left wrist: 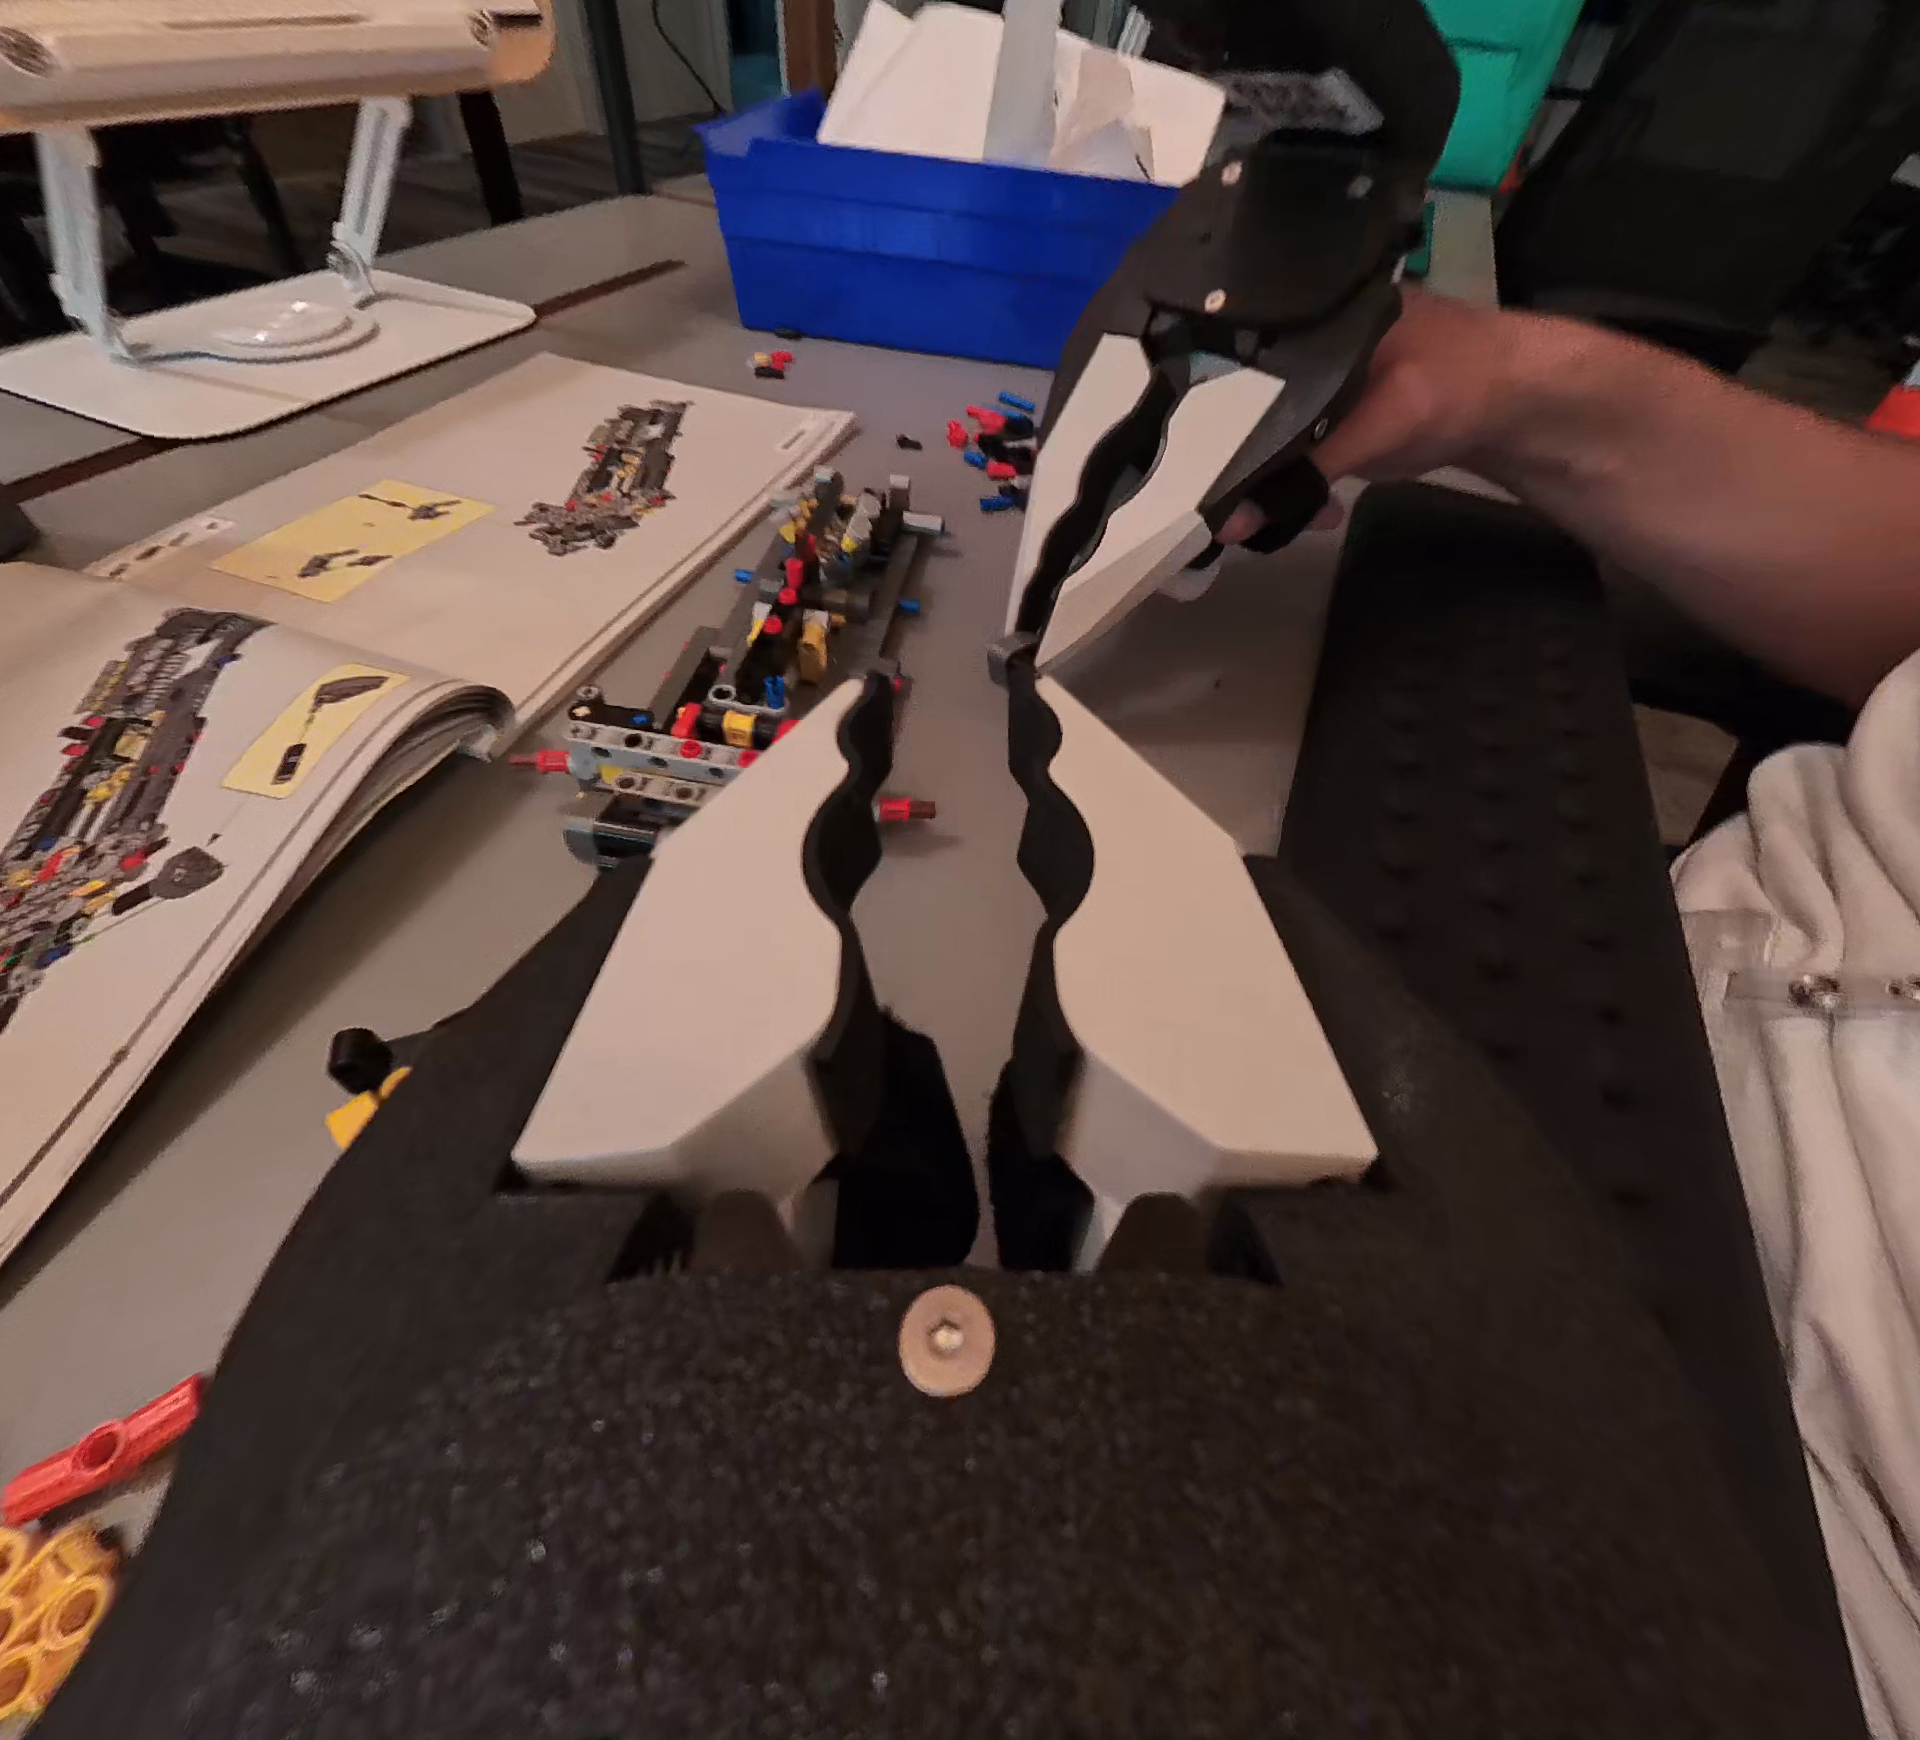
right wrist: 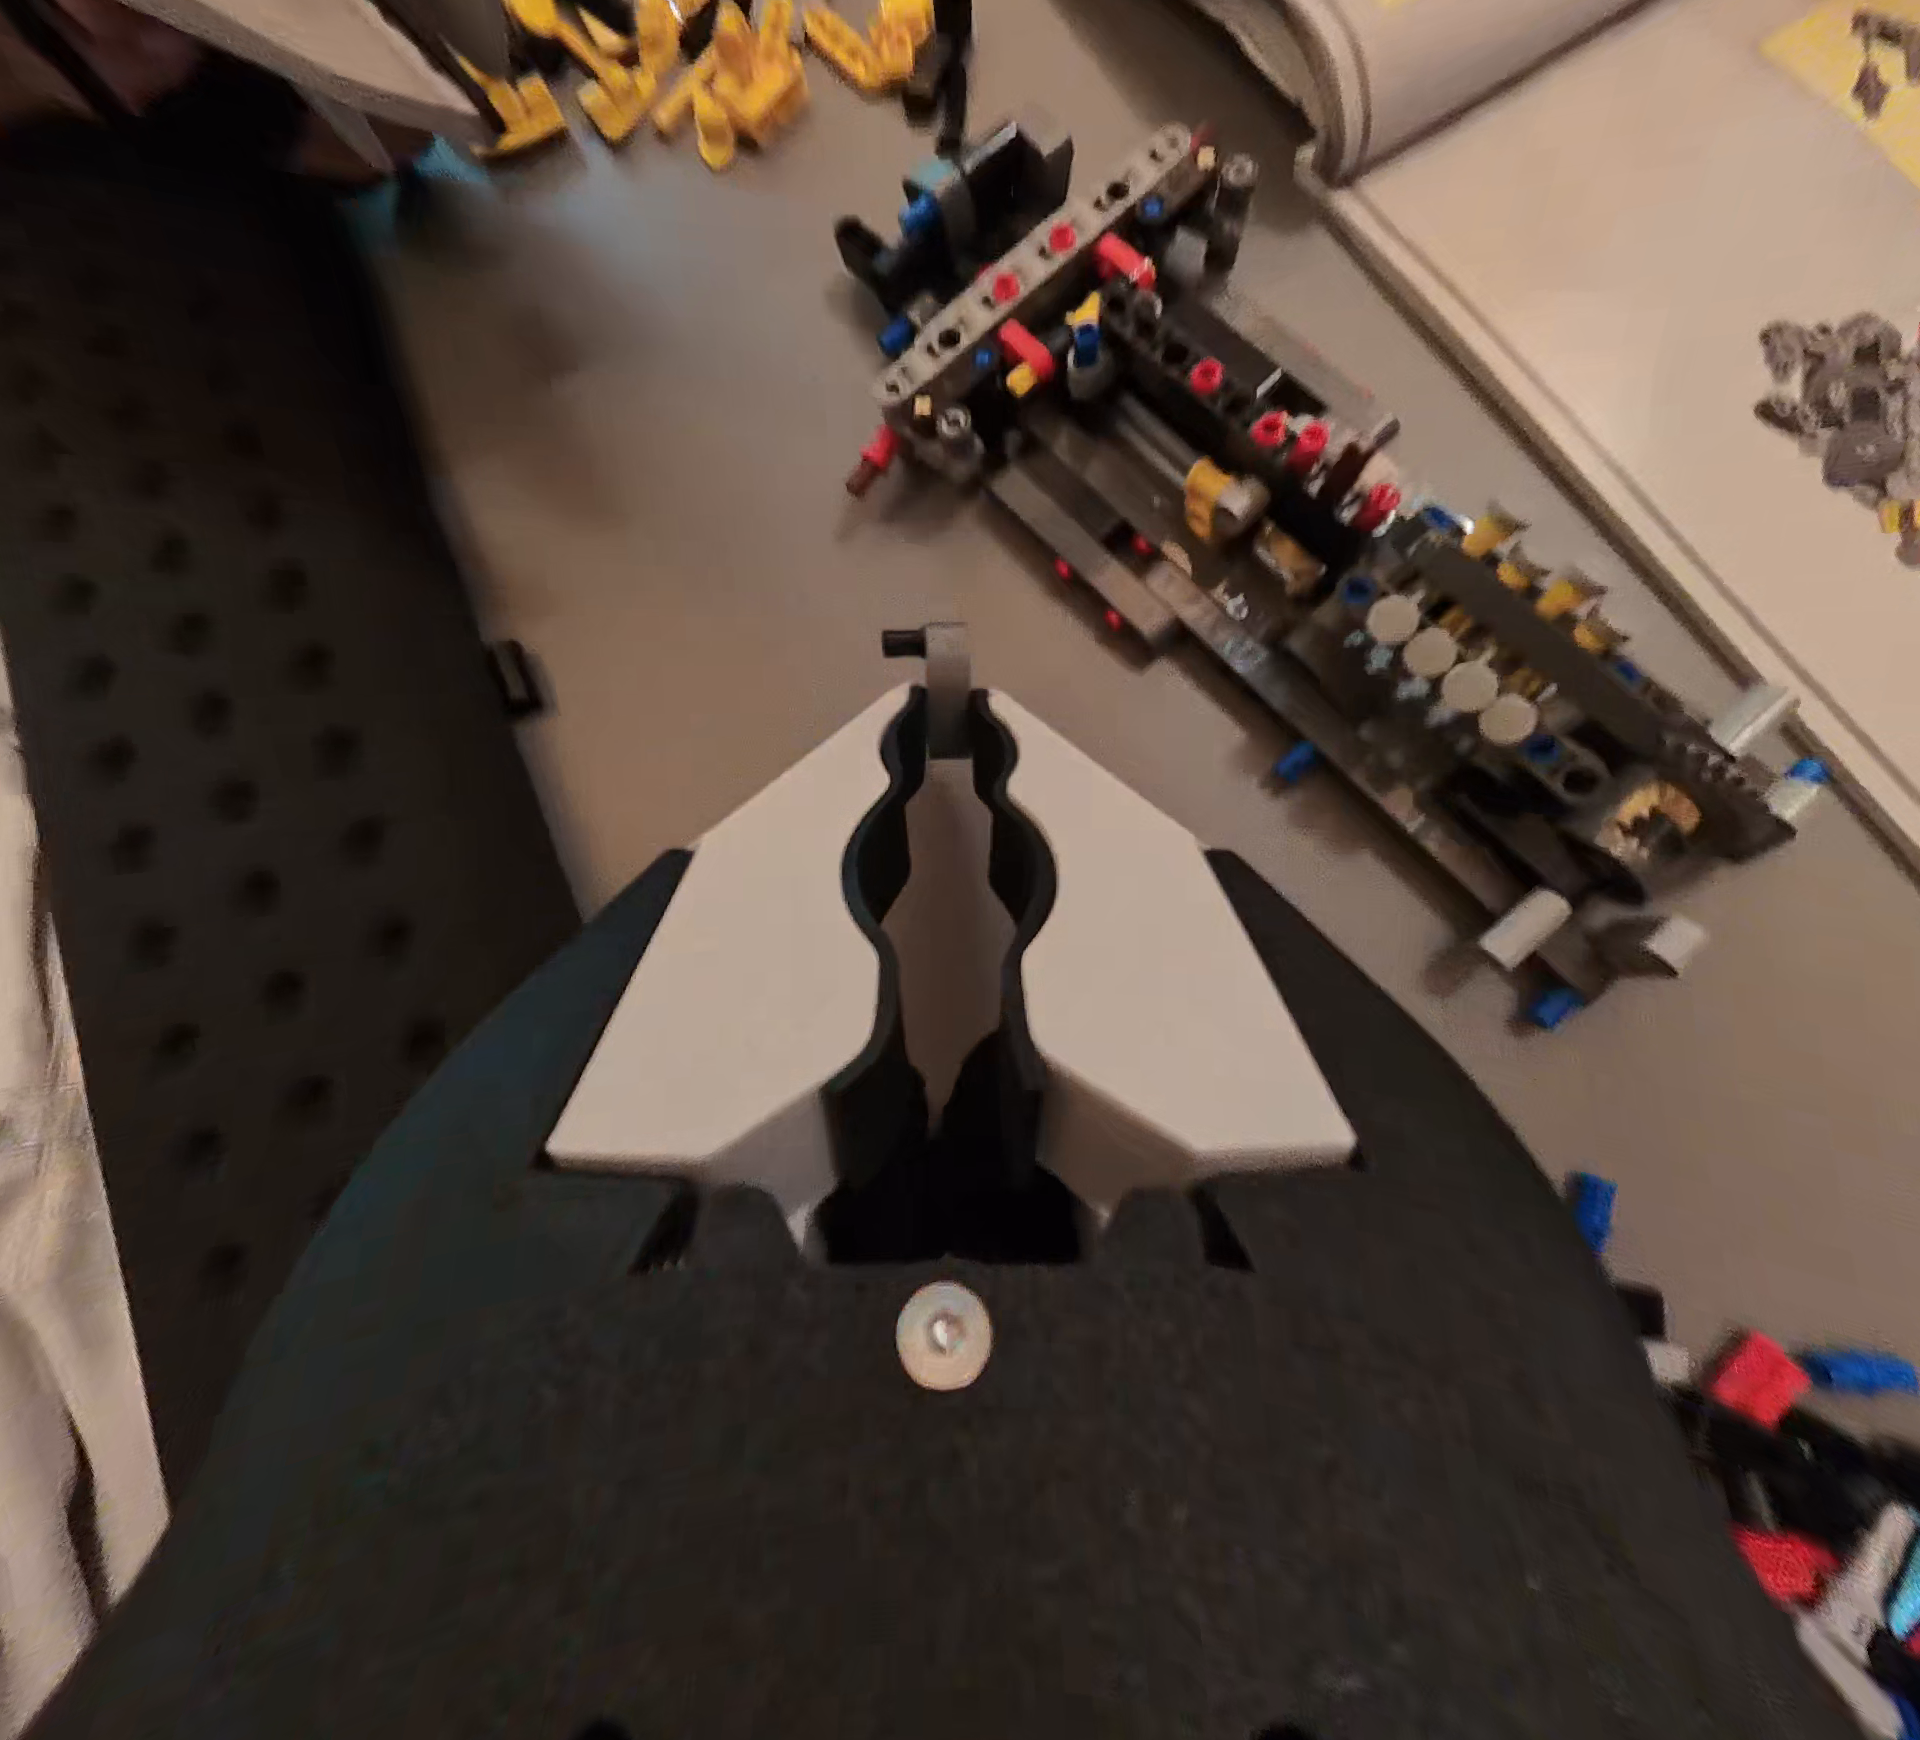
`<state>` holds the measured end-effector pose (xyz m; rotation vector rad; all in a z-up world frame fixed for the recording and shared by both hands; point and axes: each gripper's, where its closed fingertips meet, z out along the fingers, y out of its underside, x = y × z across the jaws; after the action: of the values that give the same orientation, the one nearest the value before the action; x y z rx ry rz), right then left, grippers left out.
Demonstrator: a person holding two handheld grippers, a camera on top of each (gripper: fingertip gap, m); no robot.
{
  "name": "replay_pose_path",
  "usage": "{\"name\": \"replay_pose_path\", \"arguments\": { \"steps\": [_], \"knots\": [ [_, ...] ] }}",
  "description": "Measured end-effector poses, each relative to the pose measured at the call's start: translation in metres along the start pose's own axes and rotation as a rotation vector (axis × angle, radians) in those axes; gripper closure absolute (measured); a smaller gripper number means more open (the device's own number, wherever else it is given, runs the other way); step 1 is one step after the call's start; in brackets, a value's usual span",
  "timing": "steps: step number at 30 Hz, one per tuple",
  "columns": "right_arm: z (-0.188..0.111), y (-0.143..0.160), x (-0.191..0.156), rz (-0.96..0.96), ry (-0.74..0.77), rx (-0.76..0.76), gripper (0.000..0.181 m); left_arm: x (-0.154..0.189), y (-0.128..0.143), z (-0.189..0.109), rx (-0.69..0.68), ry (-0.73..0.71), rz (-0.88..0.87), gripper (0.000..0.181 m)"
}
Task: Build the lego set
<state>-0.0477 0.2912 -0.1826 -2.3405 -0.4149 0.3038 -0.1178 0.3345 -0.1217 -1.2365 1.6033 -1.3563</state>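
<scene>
Closest to my right camera, my right gripper pinches a small grey piece at its fingertips, with a black pin sticking out of that piece's side. It hangs over bare table, near the model but not touching it. My left gripper stands narrowly parted with nothing between its fingers, its tips just beside the model's near end and almost touching the right gripper's tips. The model, a long dark build studded with red, blue and yellow parts, lies flat on the table along the edge of the open manual. Yellow pieces are heaped beyond the model's end, in front of the manual's fold. Red, blue and black pins lie scattered on the model's other side, and past them stands a blue bin stuffed with white paper.
</scene>
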Motion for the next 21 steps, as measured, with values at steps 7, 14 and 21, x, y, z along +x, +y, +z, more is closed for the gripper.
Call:
{"name": "replay_pose_path", "arguments": {
  "steps": [7,14,21],
  "knots": [
    [0.008,0.022,-0.001,-0.053,0.093,-0.111,0.174,0.009,0.014,0.010,-0.091,0.013,0.064,0.161],
    [0.002,0.023,-0.002,-0.012,0.084,-0.084,0.161,0.007,0.009,0.006,-0.054,0.011,0.040,0.161],
    [-0.015,-0.007,-0.068,-0.114,-0.226,0.058,0.162,0.009,0.010,0.007,-0.063,0.012,0.048,0.161]
  ]
}}
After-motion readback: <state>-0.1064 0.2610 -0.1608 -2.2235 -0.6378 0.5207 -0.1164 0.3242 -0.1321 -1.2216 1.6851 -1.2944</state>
